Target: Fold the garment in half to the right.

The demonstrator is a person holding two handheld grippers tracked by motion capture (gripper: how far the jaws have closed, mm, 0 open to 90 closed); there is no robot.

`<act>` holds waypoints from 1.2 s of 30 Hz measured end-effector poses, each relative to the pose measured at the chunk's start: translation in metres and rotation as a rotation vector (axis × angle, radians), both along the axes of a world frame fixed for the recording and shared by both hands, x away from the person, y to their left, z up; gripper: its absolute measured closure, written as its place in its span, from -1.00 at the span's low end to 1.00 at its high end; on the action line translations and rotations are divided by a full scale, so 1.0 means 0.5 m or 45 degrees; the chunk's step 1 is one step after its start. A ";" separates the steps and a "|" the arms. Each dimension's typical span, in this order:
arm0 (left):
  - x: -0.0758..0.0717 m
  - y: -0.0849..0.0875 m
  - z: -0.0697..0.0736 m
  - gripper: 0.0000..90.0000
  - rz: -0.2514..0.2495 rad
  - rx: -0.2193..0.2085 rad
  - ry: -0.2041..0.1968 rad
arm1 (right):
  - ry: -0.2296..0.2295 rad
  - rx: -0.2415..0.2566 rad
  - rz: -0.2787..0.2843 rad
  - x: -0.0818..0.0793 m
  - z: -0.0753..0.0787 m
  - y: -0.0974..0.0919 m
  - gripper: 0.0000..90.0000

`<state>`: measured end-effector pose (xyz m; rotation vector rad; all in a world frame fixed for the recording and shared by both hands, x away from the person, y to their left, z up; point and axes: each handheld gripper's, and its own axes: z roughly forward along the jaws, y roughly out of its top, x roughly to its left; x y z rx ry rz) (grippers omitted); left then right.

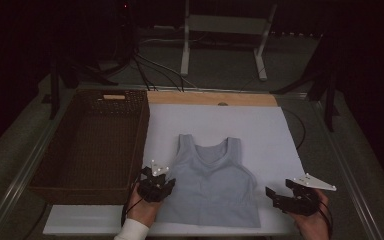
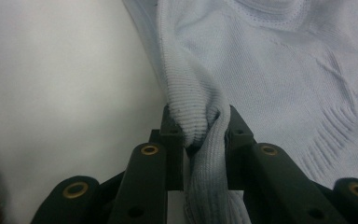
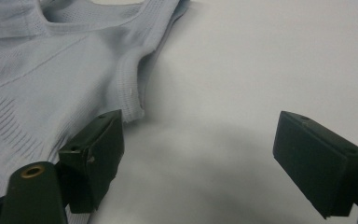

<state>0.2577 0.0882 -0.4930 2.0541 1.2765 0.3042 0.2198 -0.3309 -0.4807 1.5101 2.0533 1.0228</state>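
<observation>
A pale blue sleeveless top (image 1: 212, 182) lies flat on the white board (image 1: 260, 130), neck away from me. My left gripper (image 1: 156, 184) sits at the top's left edge, below the armhole, and is shut on a bunched ribbed fold of that edge (image 2: 193, 119), which is pinched between its black jaws. My right gripper (image 1: 292, 196) hovers just off the top's right side, its jaws wide apart over bare board. Its left jaw is next to the right armhole hem (image 3: 129, 100), with nothing between the pads.
A dark wicker basket (image 1: 92, 142) stands along the left of the board, close to my left hand. A wooden strip (image 1: 212, 98) runs along the board's far edge. Beyond the table are cables and a white stand (image 1: 225, 30) on the floor.
</observation>
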 end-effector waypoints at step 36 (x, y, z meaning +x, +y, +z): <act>0.008 -0.042 0.076 0.67 -0.138 -0.214 -0.026 | -0.002 0.004 -0.001 0.000 0.000 0.001 -0.64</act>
